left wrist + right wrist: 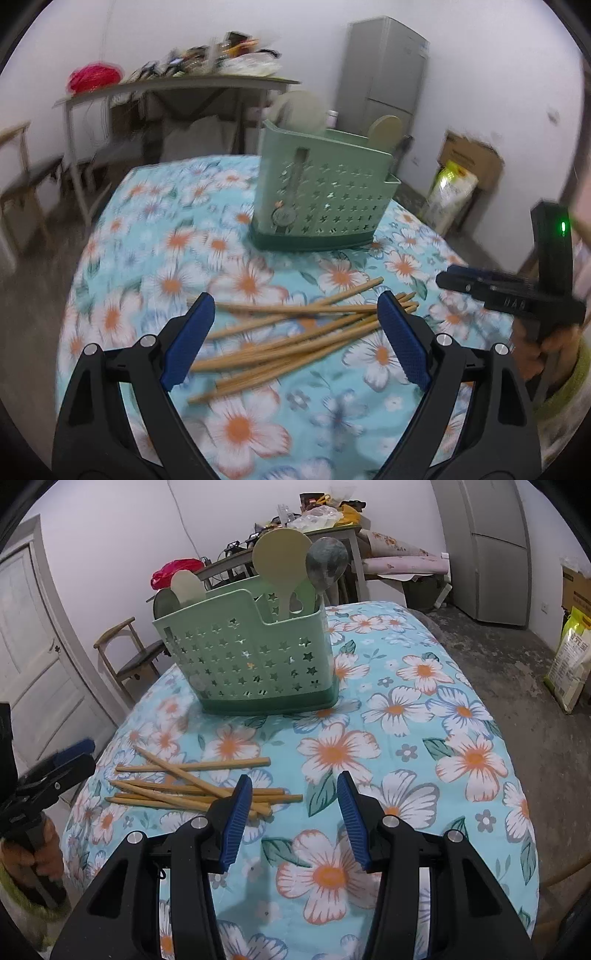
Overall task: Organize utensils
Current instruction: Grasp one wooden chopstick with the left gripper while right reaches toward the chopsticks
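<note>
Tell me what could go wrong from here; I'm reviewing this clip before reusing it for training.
1. The chopsticks lie crossed in a loose pile, so the wide-open left gripper over them may pinch several at once or scatter them.
2. The right gripper is empty and close to the pile's ends; both tools reaching in could collide.
3. The green utensil holder already holds tall spoons; chopsticks angled in might snag on them or tip it.

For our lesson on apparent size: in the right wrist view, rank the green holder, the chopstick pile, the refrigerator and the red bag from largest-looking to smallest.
1. green holder
2. chopstick pile, close behind; nearness to the camera enlarges both
3. refrigerator, far and partly cropped
4. red bag
</note>
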Demonstrator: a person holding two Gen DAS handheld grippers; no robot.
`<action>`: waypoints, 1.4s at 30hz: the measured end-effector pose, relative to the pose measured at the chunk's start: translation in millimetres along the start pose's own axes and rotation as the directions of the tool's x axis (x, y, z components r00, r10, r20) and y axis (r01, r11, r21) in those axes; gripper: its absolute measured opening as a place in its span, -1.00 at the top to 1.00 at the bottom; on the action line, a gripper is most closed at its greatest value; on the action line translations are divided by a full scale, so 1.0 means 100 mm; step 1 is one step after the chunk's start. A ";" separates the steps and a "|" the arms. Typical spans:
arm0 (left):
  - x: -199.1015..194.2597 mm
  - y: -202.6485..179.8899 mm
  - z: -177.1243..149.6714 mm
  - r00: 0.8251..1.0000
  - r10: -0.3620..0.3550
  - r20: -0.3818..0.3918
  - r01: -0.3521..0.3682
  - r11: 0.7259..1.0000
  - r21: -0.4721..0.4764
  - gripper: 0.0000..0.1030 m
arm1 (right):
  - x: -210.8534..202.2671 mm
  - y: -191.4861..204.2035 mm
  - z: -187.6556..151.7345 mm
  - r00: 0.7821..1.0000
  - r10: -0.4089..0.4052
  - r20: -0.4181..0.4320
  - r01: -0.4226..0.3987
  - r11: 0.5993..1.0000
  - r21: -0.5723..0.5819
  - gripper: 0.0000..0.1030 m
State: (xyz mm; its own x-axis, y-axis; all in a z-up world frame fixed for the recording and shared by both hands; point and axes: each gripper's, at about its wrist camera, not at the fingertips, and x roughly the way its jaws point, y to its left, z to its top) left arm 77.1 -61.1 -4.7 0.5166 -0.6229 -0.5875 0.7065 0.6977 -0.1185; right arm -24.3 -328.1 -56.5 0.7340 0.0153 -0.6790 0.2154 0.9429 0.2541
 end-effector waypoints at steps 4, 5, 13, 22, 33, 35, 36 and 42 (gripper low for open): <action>0.23 -0.05 0.17 0.992 -0.085 -0.090 0.098 0.982 0.163 -0.34 | 0.03 0.00 0.02 1.000 0.002 -0.011 -0.002 1.000 0.000 0.09; 0.32 -0.09 0.20 0.988 -0.090 -0.127 0.116 0.968 0.222 -0.29 | 0.04 0.01 0.02 1.000 0.001 -0.013 -0.001 1.000 -0.002 0.09; 0.83 -0.46 0.13 0.931 -0.135 -0.339 0.305 0.797 0.520 0.39 | 0.15 0.00 0.02 0.999 -0.001 -0.048 0.001 1.000 0.001 0.09; 1.14 -0.52 0.14 0.831 -0.232 -0.506 0.497 0.719 0.486 0.62 | 0.21 0.03 0.05 0.998 0.012 -0.059 -0.013 1.000 -0.012 0.09; 1.23 -0.54 0.26 0.794 -0.281 -0.538 0.545 0.721 0.428 0.90 | 0.16 0.01 0.07 0.999 0.018 -0.046 -0.018 1.000 0.007 0.09; 1.19 -0.51 0.32 0.792 -0.298 -0.533 0.547 0.734 0.402 0.90 | 0.14 0.00 0.07 0.999 0.021 -0.041 -0.020 1.000 0.011 0.09; 1.19 -0.50 0.35 0.792 -0.303 -0.530 0.547 0.737 0.397 0.90 | 0.13 0.00 0.07 0.999 0.021 -0.038 -0.021 1.000 0.011 0.09; 0.91 -0.45 0.42 0.793 -0.328 -0.514 0.540 0.768 0.345 0.90 | 0.06 0.03 0.09 0.999 0.030 -0.014 -0.030 0.999 0.013 0.09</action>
State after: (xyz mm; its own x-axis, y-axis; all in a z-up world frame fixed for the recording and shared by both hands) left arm 113.1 -164.2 -19.0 -0.0702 -0.5408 -0.8382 0.9882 0.0769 -0.1324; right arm -13.4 -328.4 -53.2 0.7314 0.0482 -0.6802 0.2015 0.9377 0.2831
